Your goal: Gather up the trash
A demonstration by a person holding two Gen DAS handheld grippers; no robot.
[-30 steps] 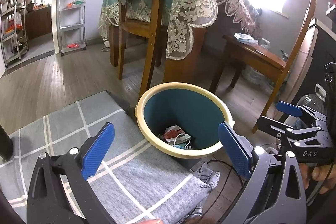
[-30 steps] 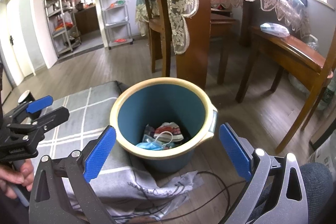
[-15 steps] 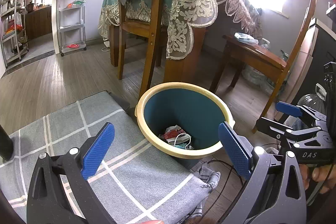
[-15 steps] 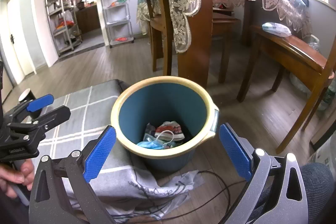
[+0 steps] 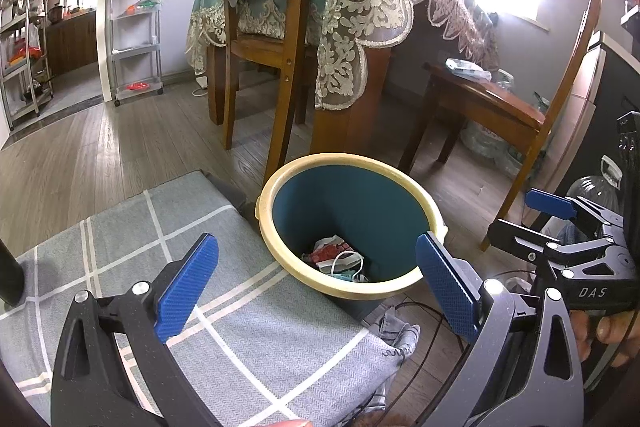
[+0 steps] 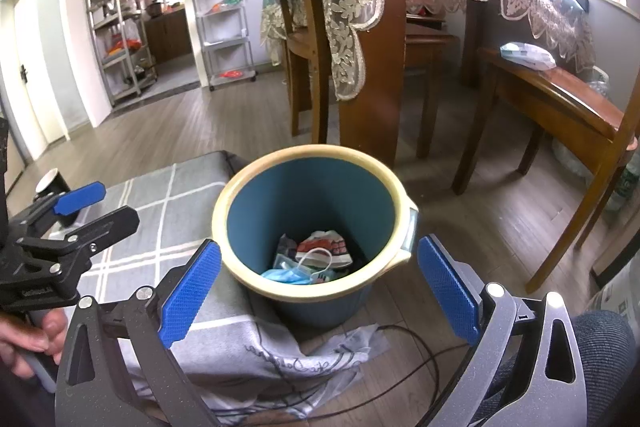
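The wood-plank floor carries a blue bin with a cream rim, standing just in front of a wooden table leg. Beside the bin, touching its left side, is a low surface covered by a grey checked cloth whose edge hangs down to the floor. Black cables lie on the planks near the bin's base. Wooden chairs and wheeled shelf racks also stand on the floor.

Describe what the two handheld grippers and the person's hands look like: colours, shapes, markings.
The left gripper and the right gripper match: black angular frames with triangular cut-outs, silver bolts, and flat blue fingers with a fine diamond-textured face. The right gripper's body reads "DAS" in white where the left view shows it. Bare fingertips wrap each handle; no sleeve is visible.
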